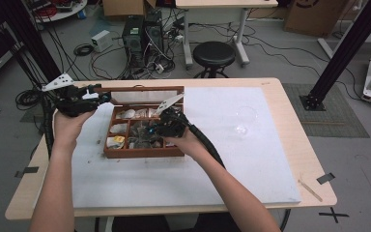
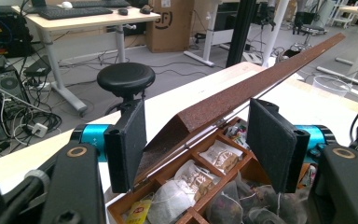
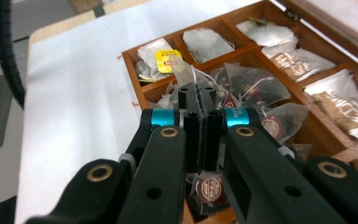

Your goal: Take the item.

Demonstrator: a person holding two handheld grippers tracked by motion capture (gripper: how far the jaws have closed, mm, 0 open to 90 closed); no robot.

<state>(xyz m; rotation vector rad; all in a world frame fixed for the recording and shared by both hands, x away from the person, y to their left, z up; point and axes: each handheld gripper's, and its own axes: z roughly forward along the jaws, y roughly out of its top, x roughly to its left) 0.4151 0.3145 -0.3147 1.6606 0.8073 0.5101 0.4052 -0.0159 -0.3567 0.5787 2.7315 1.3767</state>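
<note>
Right gripper (image 3: pixel 198 100) pinches tea bag string (image 3: pixel 192 77); left gripper (image 2: pixel 196 144) spread around box lid (image 2: pixel 242 93).

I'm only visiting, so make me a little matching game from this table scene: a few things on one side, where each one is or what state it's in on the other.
Things:
1. wooden tea box
2. box lid
3. right gripper
4. clear cup

States or places:
a. jaws shut, above the tea bags
b. standing alone on the white mat, right of the box
c. raised, between the left gripper's pads
d. open, compartments full of tea bags

Pairs: 1-d, 2-c, 3-a, 4-b
</note>
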